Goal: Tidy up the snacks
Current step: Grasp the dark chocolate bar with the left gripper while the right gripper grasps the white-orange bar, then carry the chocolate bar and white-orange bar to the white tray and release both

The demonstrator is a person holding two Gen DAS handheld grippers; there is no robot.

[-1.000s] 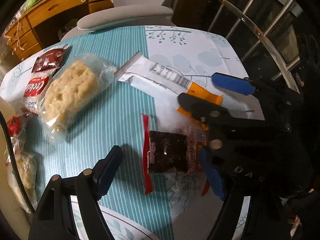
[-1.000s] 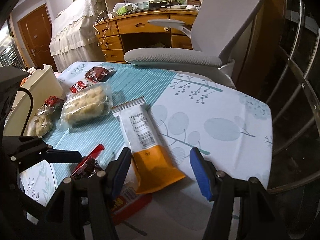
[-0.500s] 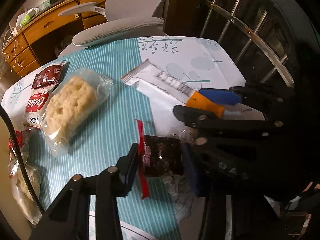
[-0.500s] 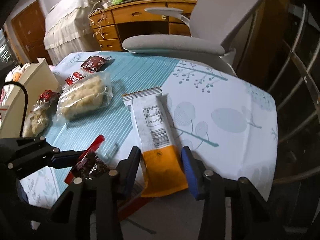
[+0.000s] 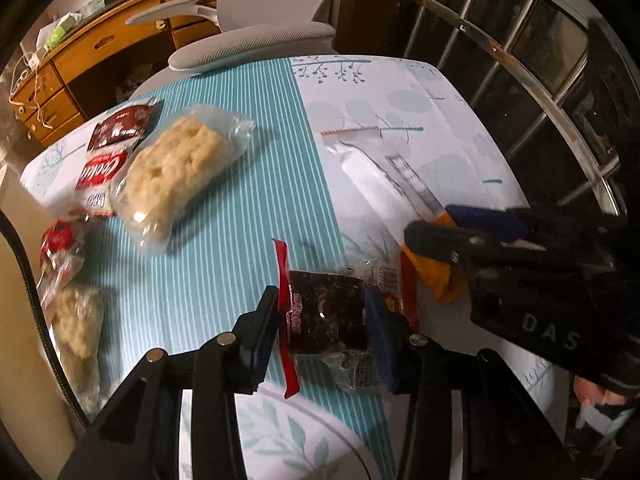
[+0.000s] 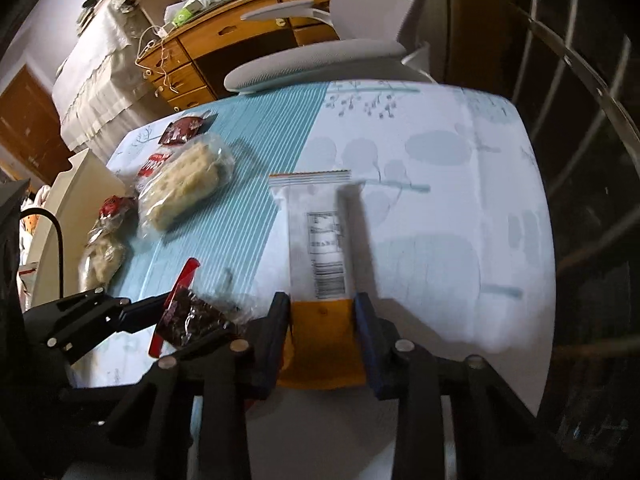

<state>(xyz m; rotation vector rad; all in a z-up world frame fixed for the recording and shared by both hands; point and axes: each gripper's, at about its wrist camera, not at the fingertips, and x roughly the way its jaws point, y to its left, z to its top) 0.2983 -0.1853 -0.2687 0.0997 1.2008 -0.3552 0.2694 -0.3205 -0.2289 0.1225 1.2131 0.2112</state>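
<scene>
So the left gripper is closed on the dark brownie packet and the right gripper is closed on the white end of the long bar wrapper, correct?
Not quite. The right gripper grips the long bar wrapper by its orange end, not the white end, as the right wrist view shows; the white end points away toward the chair. The rest holds: the left gripper is closed on the dark brownie packet.

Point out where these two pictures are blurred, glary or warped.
Left wrist view: the white and orange packet is motion-smeared, the window rails bow from fisheye, corners dark. Right wrist view: the same packet and tablecloth look soft and washed out; the desk tilts.
</scene>
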